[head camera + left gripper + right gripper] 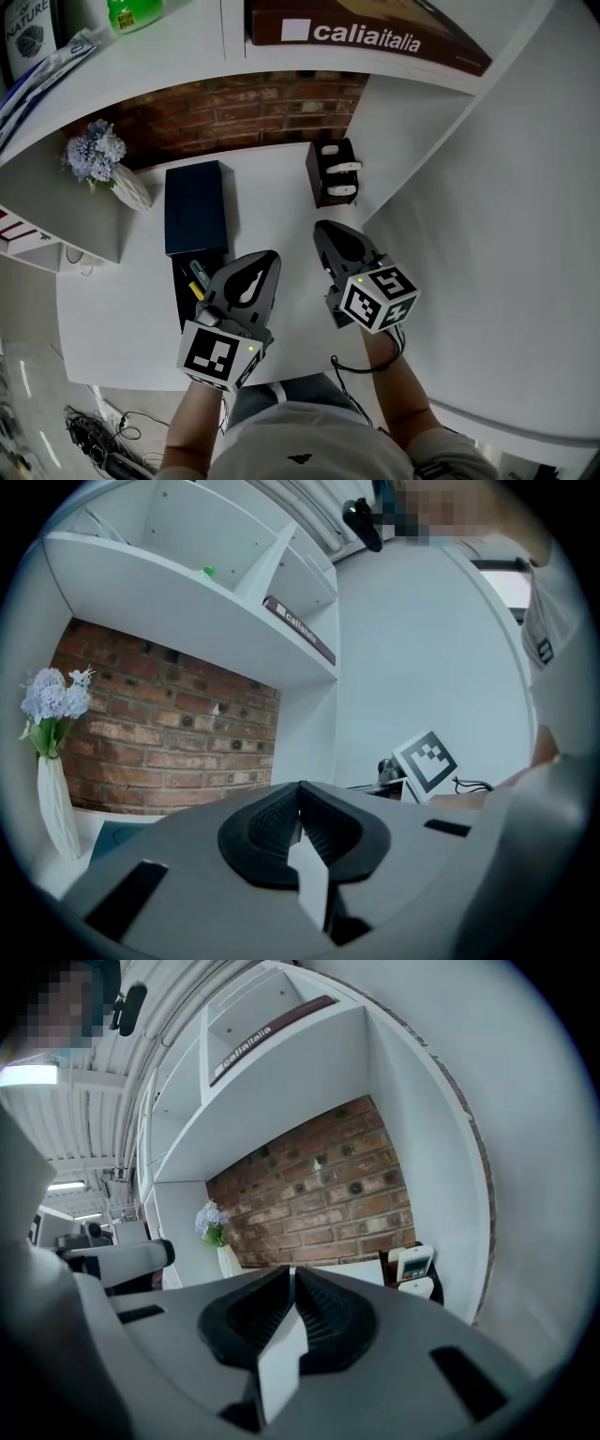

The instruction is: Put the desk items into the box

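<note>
On white desk (pixel 272 183), rectangular navy box (pixel 195 208), left claw (pixel 270 255) and right claw (pixel 322 227) closed, empty

Above you on the shelf (pixel 187 42), the brown flat box (pixel 375 19) reads "caliaitalia"; at top left, the dark package (pixel 26 42) shows "NATURE".
</note>
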The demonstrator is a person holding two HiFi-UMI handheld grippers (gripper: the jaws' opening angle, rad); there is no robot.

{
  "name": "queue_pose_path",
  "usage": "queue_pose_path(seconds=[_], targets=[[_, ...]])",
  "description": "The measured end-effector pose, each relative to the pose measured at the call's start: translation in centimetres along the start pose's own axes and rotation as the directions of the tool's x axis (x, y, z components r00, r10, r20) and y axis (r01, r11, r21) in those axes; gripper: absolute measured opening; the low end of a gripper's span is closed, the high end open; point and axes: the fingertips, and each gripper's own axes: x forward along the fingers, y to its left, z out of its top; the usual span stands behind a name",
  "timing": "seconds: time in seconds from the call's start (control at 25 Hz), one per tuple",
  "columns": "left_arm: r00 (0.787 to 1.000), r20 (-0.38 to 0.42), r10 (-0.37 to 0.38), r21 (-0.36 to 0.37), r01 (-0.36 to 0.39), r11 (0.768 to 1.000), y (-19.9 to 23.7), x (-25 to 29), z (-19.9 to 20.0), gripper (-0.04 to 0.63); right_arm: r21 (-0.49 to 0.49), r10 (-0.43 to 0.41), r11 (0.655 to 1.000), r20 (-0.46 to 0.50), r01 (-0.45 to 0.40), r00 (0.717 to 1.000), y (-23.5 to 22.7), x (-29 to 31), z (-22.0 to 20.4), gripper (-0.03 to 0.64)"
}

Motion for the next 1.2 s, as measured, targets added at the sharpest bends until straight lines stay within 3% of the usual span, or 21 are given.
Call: queue_pose_path(seconds=[0.6, 0.92, 1.2], targets=[[1.0, -0.024, -0.013, -0.019, 0.012, 1.0, 0.3, 4.2, -0.8, 0.011, 0.026, -0.135, 0.99, -0.067, 0.137, 0.989, -8.5, 2.6, -2.2, 0.044], [0.998, -0.04, -0.042, -0.033, 0.041, 0.999, 0.0, 5.7, -0.9, 0.011, 0.044, -0.269, 0.961, -0.071, 0.273, 0.96, -12.0, 3.1, -3.2, 0.079], [0.996, -0.058, -0.066, -0.033, 0.064, 0.997, -0.1, 6.4, -1.5, 0.011, 0.06, -0.327, 0.941, -0.088, 0.333, 0.941, -13.9, 3.5, -4.0, 0.114]])
